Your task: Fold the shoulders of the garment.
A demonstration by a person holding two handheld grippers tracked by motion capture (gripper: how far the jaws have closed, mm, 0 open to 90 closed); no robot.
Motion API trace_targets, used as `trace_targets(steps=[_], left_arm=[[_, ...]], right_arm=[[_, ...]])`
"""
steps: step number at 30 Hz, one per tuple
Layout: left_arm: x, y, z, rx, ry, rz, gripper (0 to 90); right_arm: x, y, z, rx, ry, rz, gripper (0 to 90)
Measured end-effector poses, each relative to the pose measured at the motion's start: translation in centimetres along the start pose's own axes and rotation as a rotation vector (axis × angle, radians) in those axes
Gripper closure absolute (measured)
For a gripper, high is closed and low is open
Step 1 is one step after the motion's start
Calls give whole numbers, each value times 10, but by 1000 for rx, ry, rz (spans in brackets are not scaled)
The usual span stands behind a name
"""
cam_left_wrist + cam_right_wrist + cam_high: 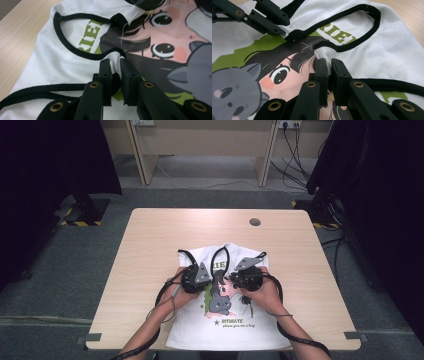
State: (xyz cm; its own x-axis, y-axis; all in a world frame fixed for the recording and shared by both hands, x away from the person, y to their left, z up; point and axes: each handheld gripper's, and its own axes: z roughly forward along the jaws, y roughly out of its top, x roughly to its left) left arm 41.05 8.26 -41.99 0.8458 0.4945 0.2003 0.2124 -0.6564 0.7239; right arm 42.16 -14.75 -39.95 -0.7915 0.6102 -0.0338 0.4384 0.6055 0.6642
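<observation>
Room: grey carpet, dark curtains at both sides, cables along the far wall; pale wood tabletop [150, 245] in the middle
Shirt: white shirt [200, 327] with black trim and a cartoon print, lying flat on the near half of the tabletop, neck away from me, hem at the near edge
Left gripper [115, 65]: my jaws are closed on a pinch of the shirt just below the black neck trim [75, 51]; a fold of white cloth is squeezed up between them
Right gripper [329, 65]: my jaws are likewise clamped on a small ridge of cloth by the trim, at the edge of the printed face; left gripper's jaws show beyond, on the other side of the neck
Hands: both sit over the chest of the shirt, near each other, cables looping off them
Handling: light, soft, limp; it will sag and drag rather than keep shape; the print may be slightly tacky; nothing fragile
Where to hold: I judge the trim and seams best, since they bunch less and slip less than plain cloth; a shallow pinch could pull free once lifted
</observation>
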Motion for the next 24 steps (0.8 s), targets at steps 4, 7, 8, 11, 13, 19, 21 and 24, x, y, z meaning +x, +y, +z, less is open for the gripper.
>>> trace_targets(steps=[4,7,8,11,13,19,21,24], left_arm=[[-1,0,3,7,-9,-1,785],[-4,-1,5,26,-16,22,767],[-5,-1,5,27,-15,24,757],[-5,-3,3,20,-29,16,703],[-4,-5,0,9,-20,0,639],[4,-14,-17,-63,23,-120,343],[7,-17,-26,-93,43,-172,273],[12,-24,-42,-125,76,-227,232]], right_arm=[[0,-9,0,20,8,-11,843],[-1,-12,2,15,11,3,841],[-1,-12,3,16,14,2,840],[0,-13,6,24,18,-3,818],[0,-14,5,18,19,-7,763],[-9,-19,-14,-49,12,53,412],[-15,-23,-23,-65,8,91,329],[-27,-30,-35,-64,8,166,210]])
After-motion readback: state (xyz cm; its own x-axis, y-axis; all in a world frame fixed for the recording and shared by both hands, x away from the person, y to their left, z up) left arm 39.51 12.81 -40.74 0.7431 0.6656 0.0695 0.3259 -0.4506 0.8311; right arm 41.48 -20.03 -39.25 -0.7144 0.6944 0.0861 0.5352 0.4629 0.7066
